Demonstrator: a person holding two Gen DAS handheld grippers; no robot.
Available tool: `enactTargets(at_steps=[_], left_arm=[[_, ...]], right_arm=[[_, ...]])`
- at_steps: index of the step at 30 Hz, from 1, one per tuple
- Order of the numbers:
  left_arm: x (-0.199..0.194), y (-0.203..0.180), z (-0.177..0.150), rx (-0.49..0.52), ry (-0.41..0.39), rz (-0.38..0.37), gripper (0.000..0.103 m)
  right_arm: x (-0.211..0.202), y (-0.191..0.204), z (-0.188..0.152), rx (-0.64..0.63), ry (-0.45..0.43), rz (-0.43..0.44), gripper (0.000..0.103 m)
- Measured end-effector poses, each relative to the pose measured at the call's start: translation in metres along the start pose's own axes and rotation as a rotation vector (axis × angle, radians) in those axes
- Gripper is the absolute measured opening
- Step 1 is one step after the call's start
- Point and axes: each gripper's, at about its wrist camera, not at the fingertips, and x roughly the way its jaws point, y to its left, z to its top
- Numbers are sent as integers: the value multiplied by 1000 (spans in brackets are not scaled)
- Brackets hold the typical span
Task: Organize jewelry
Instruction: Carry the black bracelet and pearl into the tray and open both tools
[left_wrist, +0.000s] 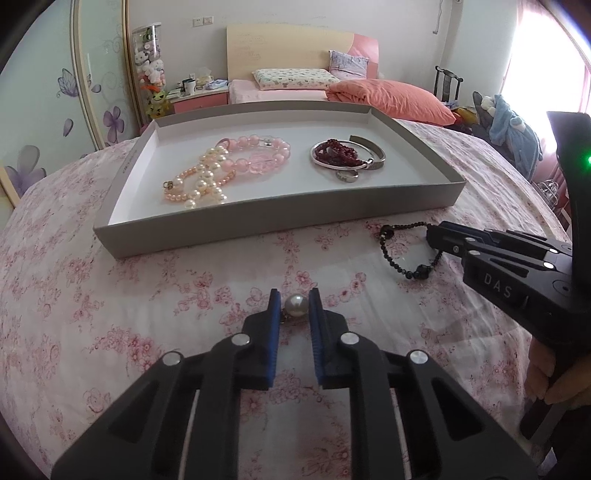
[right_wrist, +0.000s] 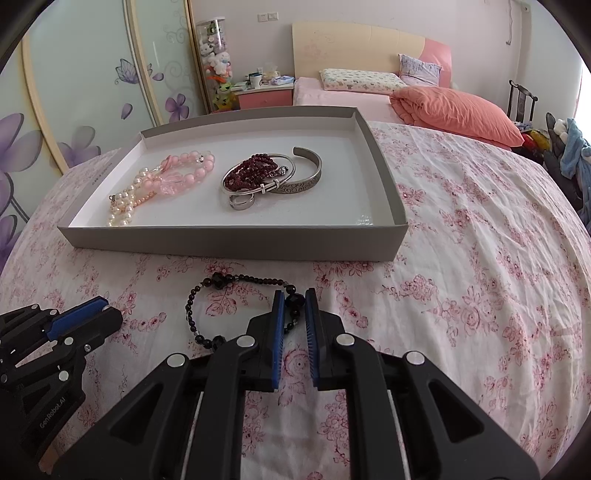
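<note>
A grey shallow tray (left_wrist: 236, 225) (right_wrist: 236, 240) sits on the floral cloth. It holds pearl and pink bead strings (left_wrist: 221, 166) (right_wrist: 162, 177) at the left, and a dark red bead bracelet with silver bangles and a ring (left_wrist: 343, 155) (right_wrist: 266, 173) at the right. My left gripper (left_wrist: 295, 304) is shut on a pearl piece (left_wrist: 296, 305) just in front of the tray. My right gripper (right_wrist: 294, 301) (left_wrist: 436, 236) is shut on a black bead bracelet (right_wrist: 221, 280) (left_wrist: 399, 254), which lies on the cloth in front of the tray's right part.
The cloth-covered surface (right_wrist: 480, 258) stretches to the right of the tray. Behind stand a bed with pillows (left_wrist: 332, 85), a pink nightstand (left_wrist: 199, 99) and a floral wardrobe (right_wrist: 74, 92). A person's hand (left_wrist: 554, 373) holds the right gripper handle.
</note>
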Motion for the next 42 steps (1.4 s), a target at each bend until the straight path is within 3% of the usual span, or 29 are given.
enactTargets(at_steps=[12,21,30,42], left_arm=[[-15,52,-6,-105,-9,73,16],[-26,69,-11,-154,-32,90,16],[-49,75,-5,-185,-123,94,16],[-82,65,5,-149,-266,112,16]], right_arm=[[-19,12,-7,2,-36,65,12],[-42,22,-6,-1,-97,113,12],[-70,26,1,-7,-204,138,12],[-90,28,8,-4,-280,168,12]])
